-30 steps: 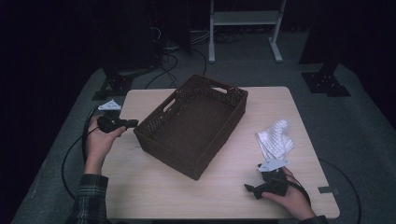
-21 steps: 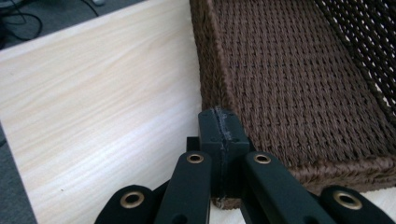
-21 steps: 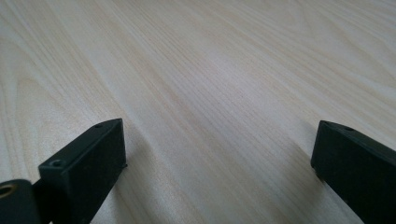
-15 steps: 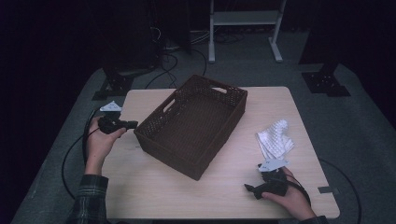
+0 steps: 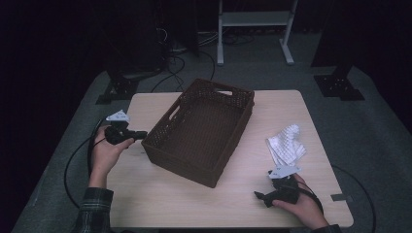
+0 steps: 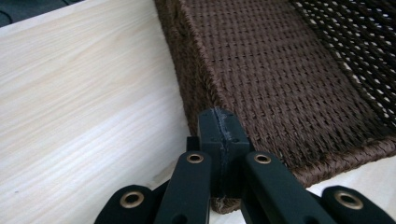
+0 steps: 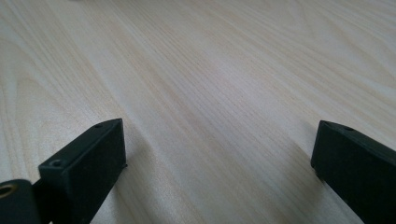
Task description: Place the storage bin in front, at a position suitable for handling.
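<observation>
The brown woven basket (image 5: 201, 131) is set at the middle of the table (image 5: 145, 194). The left gripper (image 5: 138, 135) is pressed together at the basket's left corner. The right gripper (image 5: 258, 196) is spread wide over bare wood near the white cloth (image 5: 286, 145).

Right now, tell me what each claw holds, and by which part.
Nothing: the left claw is shut, empty, beside the wicker basket; the right claw is open over the table.

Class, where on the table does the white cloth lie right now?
In the high view, the white cloth lies on the table's right side, between the brown basket and the right gripper.
</observation>
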